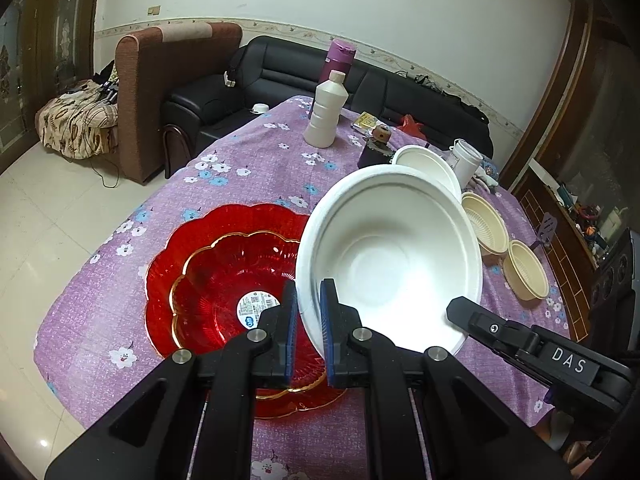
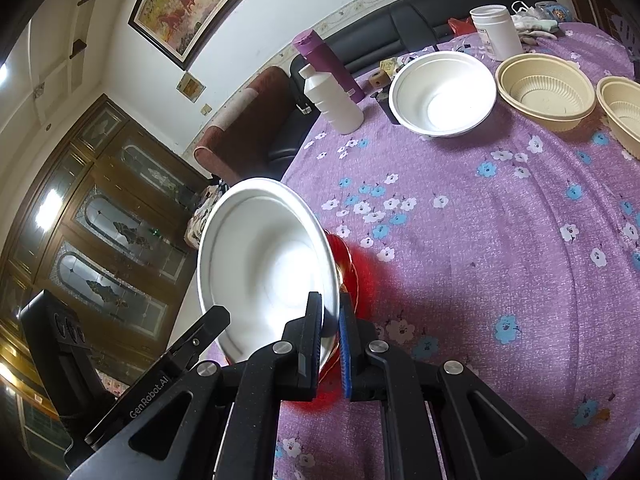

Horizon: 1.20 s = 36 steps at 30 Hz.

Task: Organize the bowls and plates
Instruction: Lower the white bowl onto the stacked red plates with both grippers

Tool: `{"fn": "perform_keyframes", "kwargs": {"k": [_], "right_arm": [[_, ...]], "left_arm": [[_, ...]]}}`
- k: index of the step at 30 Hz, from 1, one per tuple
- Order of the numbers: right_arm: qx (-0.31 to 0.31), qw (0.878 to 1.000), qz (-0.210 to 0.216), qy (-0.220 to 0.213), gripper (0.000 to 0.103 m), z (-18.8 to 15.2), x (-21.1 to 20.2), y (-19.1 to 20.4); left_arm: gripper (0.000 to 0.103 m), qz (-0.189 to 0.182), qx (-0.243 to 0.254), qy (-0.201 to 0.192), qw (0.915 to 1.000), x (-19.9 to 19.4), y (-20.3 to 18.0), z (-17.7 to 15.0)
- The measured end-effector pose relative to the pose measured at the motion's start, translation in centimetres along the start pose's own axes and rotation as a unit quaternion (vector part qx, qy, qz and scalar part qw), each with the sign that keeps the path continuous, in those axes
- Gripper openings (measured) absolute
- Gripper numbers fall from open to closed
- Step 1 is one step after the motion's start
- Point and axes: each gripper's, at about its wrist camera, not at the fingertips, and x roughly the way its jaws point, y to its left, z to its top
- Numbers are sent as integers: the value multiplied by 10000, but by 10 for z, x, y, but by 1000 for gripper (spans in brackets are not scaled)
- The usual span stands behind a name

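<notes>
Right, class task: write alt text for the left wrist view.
The left gripper pinches the rim of a tilted white bowl above stacked red glass plates on a purple flowered tablecloth. The right gripper reaches in from the right; another white bowl and two cream bowls sit behind.

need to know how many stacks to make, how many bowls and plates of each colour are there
white bowls: 2, one held in both grippers, one on the table
cream bowls: 2
red plates: 2, nested, the larger under the smaller
total: 6
</notes>
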Motion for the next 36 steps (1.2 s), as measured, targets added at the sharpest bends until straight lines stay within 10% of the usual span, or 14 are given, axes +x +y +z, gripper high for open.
{"fn": "perform_keyframes", "kwargs": {"k": [36], "right_arm": [[-236,9969,49,748,7,4,63,33]], "left_arm": [[9,336,-506,347,9976,21,58,4]]}}
